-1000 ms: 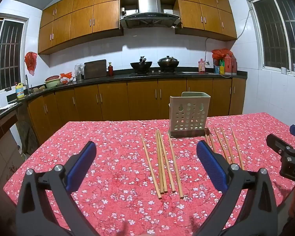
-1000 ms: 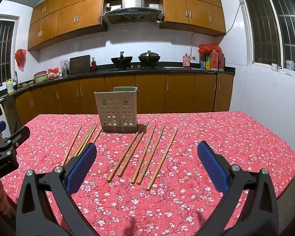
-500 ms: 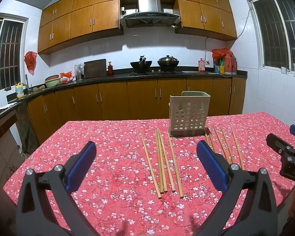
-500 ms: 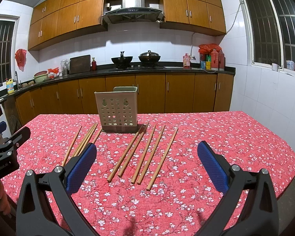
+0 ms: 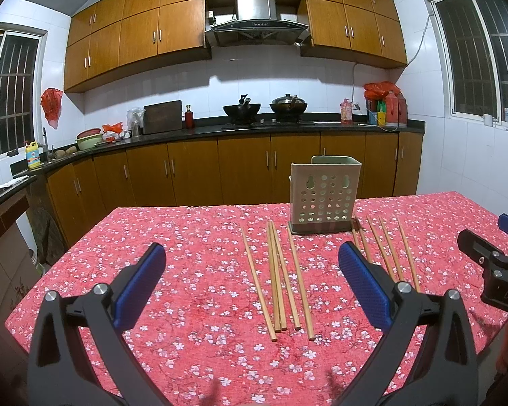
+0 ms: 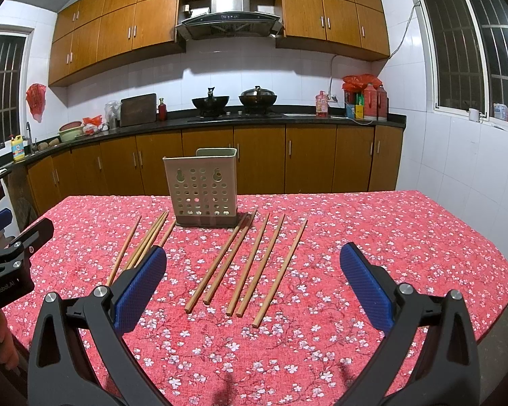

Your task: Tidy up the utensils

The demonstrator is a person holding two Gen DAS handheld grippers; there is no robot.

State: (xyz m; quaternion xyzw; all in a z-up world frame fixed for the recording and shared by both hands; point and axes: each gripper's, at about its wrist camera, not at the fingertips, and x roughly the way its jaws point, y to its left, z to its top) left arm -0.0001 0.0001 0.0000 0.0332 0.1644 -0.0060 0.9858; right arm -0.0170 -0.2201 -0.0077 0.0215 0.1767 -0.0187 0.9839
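Jaws wide apart on left gripper [image 5: 252, 282] and right gripper [image 6: 253, 282], nothing held, chopsticks [image 6: 220, 265] partly hidden behind pads, "GenRobot.AI" label readable.

A range hood [image 5: 259, 17] hangs on the tiled wall, with two dark woks [image 5: 242, 110] directly below it on the black counter. Left of the woks leans a cutting board [image 5: 162, 116]; right of them stand red thermoses [image 5: 396, 110].

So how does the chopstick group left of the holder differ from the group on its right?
The left group shows four chopsticks, its middle two touching; the right group shows five, more evenly fanned. The left group lies before the left gripper, the right group before the right gripper. Both lie flat on the tablecloth, outside the holder.
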